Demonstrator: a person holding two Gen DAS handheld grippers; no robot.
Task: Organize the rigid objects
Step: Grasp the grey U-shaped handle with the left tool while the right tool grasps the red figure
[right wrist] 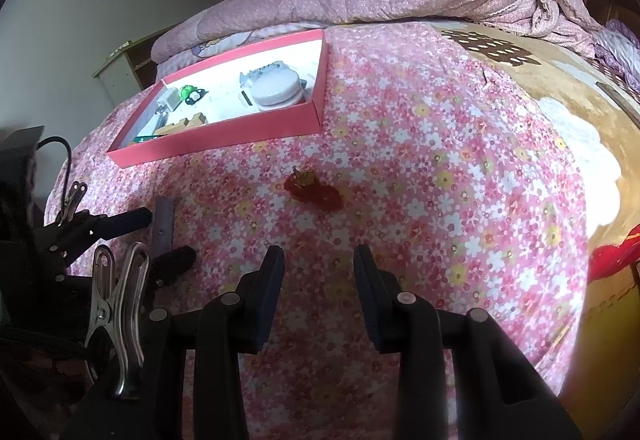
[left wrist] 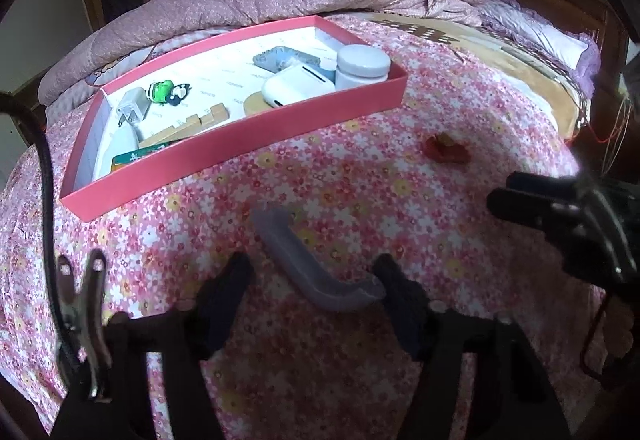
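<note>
Left hand-held gripper (left wrist: 316,280) open around the grey plastic piece (left wrist: 308,260), lower centre: light, stiff, slick; you grip mid-span. Right hand-held gripper (right wrist: 318,288) open, empty.

No text can be read with any certainty. Faint grey printing repeats across the white lining of the pink box (left wrist: 256,138), too blurred to make out. The green packet (left wrist: 136,156) at its near left corner carries pale marks, also illegible.

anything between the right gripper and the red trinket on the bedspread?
Nothing: the right wrist view shows only bare pink floral bedspread between the right gripper and the small red trinket.
</note>
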